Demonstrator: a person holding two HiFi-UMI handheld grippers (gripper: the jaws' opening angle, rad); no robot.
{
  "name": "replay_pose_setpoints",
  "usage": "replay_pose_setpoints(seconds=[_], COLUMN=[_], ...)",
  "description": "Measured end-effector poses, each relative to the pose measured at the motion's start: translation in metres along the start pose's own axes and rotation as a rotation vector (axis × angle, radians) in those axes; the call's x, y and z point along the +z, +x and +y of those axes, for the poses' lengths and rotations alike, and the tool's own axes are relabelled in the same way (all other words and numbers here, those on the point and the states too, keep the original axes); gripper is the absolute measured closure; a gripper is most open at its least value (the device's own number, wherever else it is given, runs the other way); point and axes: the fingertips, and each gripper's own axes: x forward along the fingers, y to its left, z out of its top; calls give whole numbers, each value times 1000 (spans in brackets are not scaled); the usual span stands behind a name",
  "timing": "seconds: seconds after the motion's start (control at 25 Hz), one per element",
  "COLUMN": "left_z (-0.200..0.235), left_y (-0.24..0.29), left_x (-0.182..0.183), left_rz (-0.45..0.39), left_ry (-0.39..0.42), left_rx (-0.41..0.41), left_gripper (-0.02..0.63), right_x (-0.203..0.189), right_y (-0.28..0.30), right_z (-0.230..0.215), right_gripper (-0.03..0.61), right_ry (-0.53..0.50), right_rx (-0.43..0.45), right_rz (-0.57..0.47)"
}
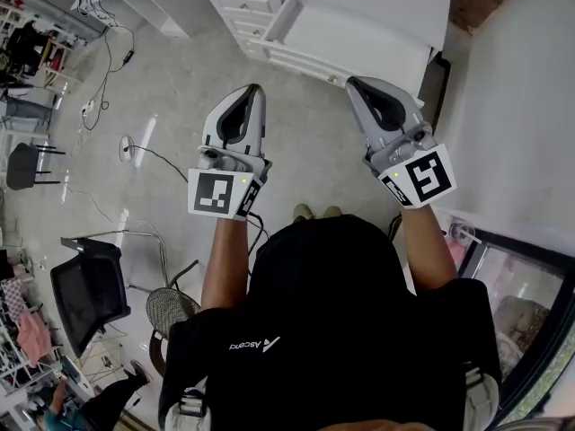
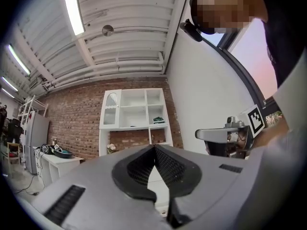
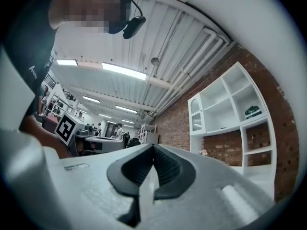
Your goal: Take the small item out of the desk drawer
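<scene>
Grey left gripper (image 1: pixel 255 90) is held raised ahead of the body, jaws closed tip to tip with nothing between them. White desk (image 1: pixel 359 21) is seen ahead across the floor (image 1: pixel 305 142), well apart from both grippers. Its drawer fronts (image 1: pixel 254 12) sit at the desk's left end, roughly in line with the left gripper, so that arm is judged the nearer one for the pull. Small item is not seen in any view and is presumed to be inside a drawer; whether any drawer is open cannot be told. Right gripper (image 1: pixel 357 84) is held level with the left, jaws likewise pressed together and empty, aimed more at the desk's plain middle.
</scene>
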Motion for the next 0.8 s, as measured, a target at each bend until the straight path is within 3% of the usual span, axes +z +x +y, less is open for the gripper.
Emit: replay_pose_setpoints(seconds=[0.2, 0.48, 0.8], left_z=[-3, -3, 44], left_y=[14, 28, 54], left_x=[-5, -15, -53], left_rz=[10, 24, 59], left_ry=[9, 17, 10], left_rx=[35, 77, 107], left_gripper=[615, 615, 615], right_x=[-5, -18, -69], right_y=[1, 3, 53], right_z=[-17, -43, -59], right_gripper=[577, 454, 400], right_ry=[2, 2, 14], right_rx=[22, 26, 53], right_rz=[-4, 20, 108])
